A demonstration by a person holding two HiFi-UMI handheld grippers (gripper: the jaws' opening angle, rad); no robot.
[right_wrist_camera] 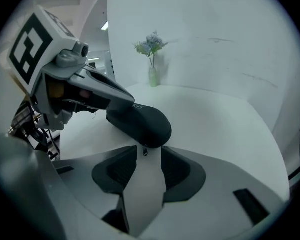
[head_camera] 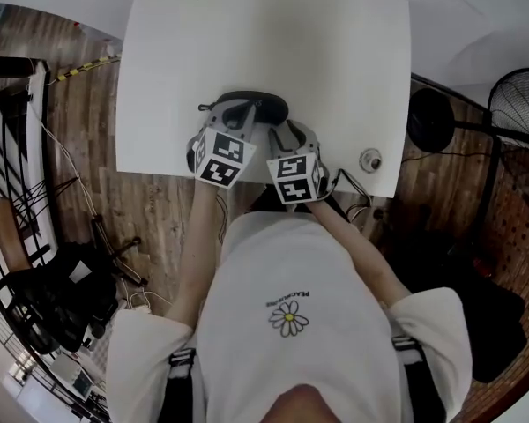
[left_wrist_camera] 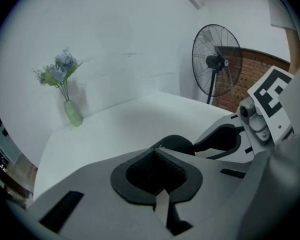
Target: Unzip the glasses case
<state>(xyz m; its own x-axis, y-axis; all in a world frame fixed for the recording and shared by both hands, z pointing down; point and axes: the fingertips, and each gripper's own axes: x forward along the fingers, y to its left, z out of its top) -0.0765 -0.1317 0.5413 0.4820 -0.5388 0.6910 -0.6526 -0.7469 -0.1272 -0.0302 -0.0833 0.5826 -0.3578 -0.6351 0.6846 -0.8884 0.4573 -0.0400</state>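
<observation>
2 grippers: left gripper (left_wrist_camera: 157,154) pinches glasses case (right_wrist_camera: 140,121) end; right gripper (right_wrist_camera: 144,160) spread, zipper pull (right_wrist_camera: 144,152) at its tips. Best to close squarely on pull, then draw.

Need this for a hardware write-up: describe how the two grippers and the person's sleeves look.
The left gripper and right gripper are light grey plastic, each with two broad jaws lined with dark textured pads. Each carries a white cube printed with black square markers. The person wears a white short-sleeved T-shirt.
</observation>
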